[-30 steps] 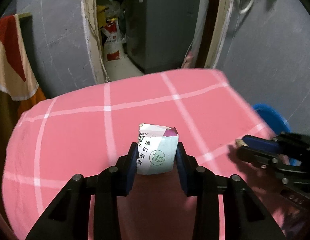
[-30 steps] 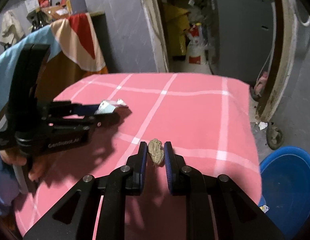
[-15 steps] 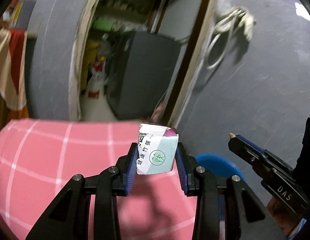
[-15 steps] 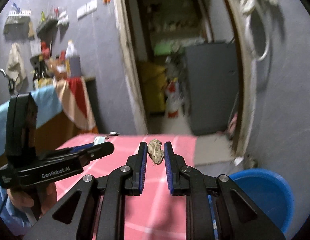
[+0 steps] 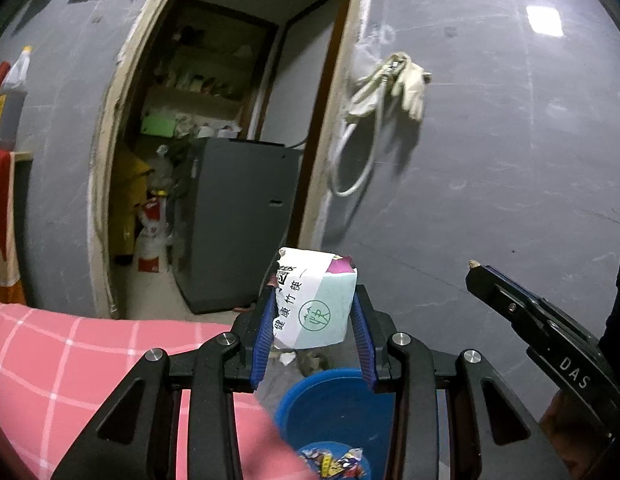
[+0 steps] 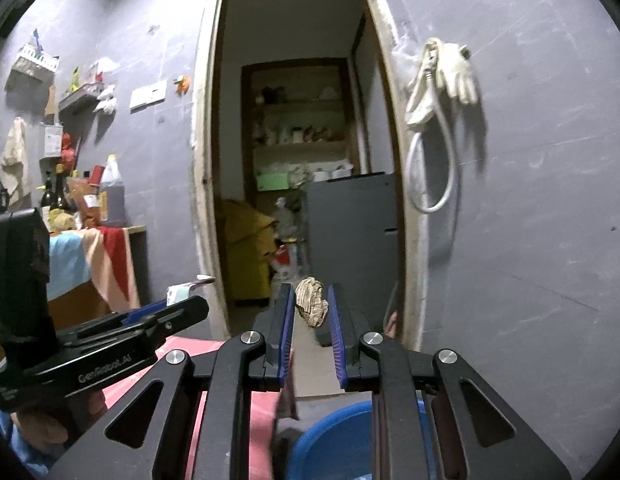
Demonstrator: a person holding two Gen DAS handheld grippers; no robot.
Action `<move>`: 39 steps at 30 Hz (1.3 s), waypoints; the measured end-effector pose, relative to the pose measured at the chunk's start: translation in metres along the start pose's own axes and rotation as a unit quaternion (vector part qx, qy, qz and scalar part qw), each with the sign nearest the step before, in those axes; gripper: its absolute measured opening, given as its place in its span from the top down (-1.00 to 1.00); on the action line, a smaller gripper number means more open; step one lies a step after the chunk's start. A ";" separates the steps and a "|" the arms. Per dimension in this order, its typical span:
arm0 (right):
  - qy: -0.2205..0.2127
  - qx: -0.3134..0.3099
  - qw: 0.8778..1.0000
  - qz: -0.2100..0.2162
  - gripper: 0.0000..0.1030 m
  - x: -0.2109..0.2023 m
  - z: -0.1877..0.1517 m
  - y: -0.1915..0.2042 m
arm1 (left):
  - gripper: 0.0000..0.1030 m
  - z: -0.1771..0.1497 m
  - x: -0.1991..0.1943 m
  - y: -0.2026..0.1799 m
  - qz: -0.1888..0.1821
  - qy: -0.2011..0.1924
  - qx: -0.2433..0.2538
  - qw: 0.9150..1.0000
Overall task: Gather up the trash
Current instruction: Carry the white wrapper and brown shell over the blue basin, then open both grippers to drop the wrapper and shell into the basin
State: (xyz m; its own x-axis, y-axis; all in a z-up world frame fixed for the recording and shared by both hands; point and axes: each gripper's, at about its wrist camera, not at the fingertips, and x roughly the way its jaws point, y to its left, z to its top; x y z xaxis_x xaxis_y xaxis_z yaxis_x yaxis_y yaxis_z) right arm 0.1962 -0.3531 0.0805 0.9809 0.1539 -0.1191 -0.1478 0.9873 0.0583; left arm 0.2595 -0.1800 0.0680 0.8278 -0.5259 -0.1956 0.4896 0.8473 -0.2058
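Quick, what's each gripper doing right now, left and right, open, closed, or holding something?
Left gripper: closed on a torn white-and-mint paper chopstick wrapper.
Right gripper: closed on a small crumpled brown paper scrap.

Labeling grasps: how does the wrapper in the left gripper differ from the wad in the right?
The wrapper is white and pale green with printed characters; the wad is plain brown. The wrapper is boxy and folded; the wad is crumpled into a lump. The wrapper spreads the left gripper wider than the wad spreads the right gripper. Both are pinched between blue pads above the blue tub.
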 end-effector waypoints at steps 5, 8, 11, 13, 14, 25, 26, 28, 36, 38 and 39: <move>0.006 0.011 1.000 -0.021 0.70 -0.011 -0.009 -0.022 | 0.38 -0.008 0.010 -0.026 -0.018 0.011 0.007 1.000; 0.016 0.020 0.999 -0.031 0.70 -0.015 -0.017 -0.036 | 0.38 -0.013 0.020 -0.038 -0.025 0.025 0.011 0.999; 0.030 0.031 0.998 -0.041 0.70 -0.015 -0.026 -0.047 | 0.38 -0.019 0.030 -0.045 -0.028 0.041 0.012 0.999; 0.043 0.040 0.997 -0.046 0.70 -0.013 -0.033 -0.055 | 0.38 -0.023 0.040 -0.049 -0.026 0.056 0.012 0.998; 0.048 0.043 0.997 -0.047 0.70 -0.012 -0.036 -0.058 | 0.38 -0.027 0.045 -0.050 -0.025 0.066 0.010 0.997; 0.127 0.096 0.986 -0.055 0.69 0.013 -0.078 -0.089 | 0.37 -0.071 0.099 -0.046 -0.014 0.177 -0.005 0.984; 0.134 0.099 0.985 -0.056 0.69 0.016 -0.081 -0.090 | 0.37 -0.076 0.104 -0.045 -0.013 0.189 -0.007 0.982; 0.144 0.103 0.982 -0.057 0.69 0.020 -0.085 -0.091 | 0.37 -0.083 0.113 -0.041 -0.010 0.211 -0.010 0.977; 0.181 0.119 0.974 -0.060 0.62 0.033 -0.097 -0.095 | 0.16 -0.105 0.122 -0.031 -0.011 0.256 -0.029 0.966; 0.184 0.122 0.974 -0.061 0.56 0.032 -0.097 -0.096 | 0.16 -0.104 0.119 -0.029 -0.009 0.257 -0.031 0.966; 0.184 0.122 0.973 -0.062 0.52 0.032 -0.096 -0.095 | 0.15 -0.103 0.117 -0.029 -0.007 0.257 -0.032 0.966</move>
State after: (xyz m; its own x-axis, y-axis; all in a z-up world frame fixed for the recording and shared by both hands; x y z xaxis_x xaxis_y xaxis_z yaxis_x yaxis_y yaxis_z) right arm 0.2297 -0.4382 -0.0244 0.8711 0.0829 -0.4840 0.0468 0.9672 0.2498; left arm 0.3143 -0.2740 -0.0473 0.5683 -0.5189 -0.6386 0.4689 0.8420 -0.2669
